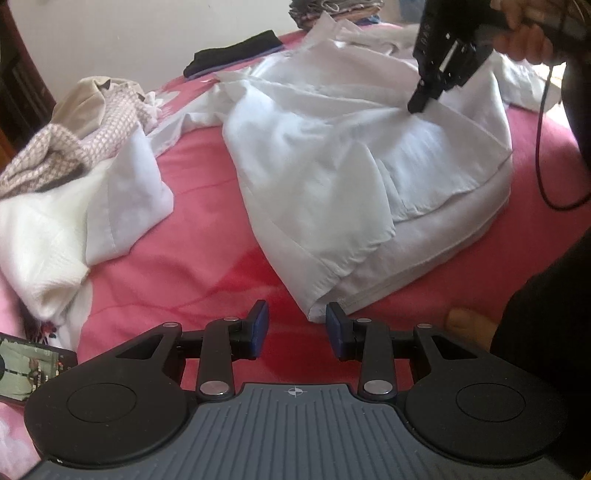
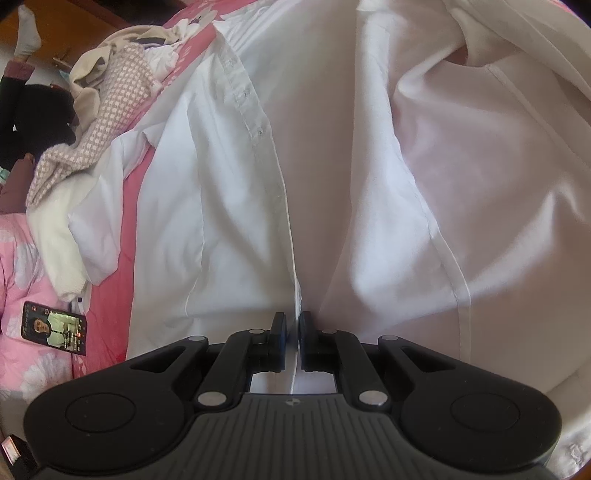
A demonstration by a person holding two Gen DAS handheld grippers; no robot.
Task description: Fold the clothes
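Looking over the bed (image 1: 207,236), we see the white shirt (image 1: 332,155) spread across the pink bedcover, partly folded, its layers stacked into a thick edge toward the right of the left wrist view. Its fabric is thin, wrinkled and bright, with a hemmed corner hanging just ahead of our left tool (image 1: 297,330). In the right wrist view the shirt (image 2: 229,192) fills nearly the whole picture; a button strip (image 2: 245,96) with small buttons runs down it toward our right tool (image 2: 292,339).

Our right tool is clenched on a fold of the shirt: a thin white edge stands pinched between its pads. From the left wrist view the same tool (image 1: 421,103) points down into the cloth, held by a hand (image 1: 524,33) at the top right. Our left tool stands released, its blue pads (image 1: 260,326) apart over bare bedcover, with the shirt corner just beyond them and nothing between them.

A heap of other clothes (image 1: 77,147) lies at the left, a checked pink-and-white piece on top. A dark folded garment (image 1: 236,55) sits farther back, and a phone (image 2: 55,326) with a lit screen lies on a flowered quilt.

The shirt's collar and sleeves are hard to make out among the folds. A stack of cloth (image 1: 332,11) at the top edge is cut off, and the fisheye bends everything at the borders.
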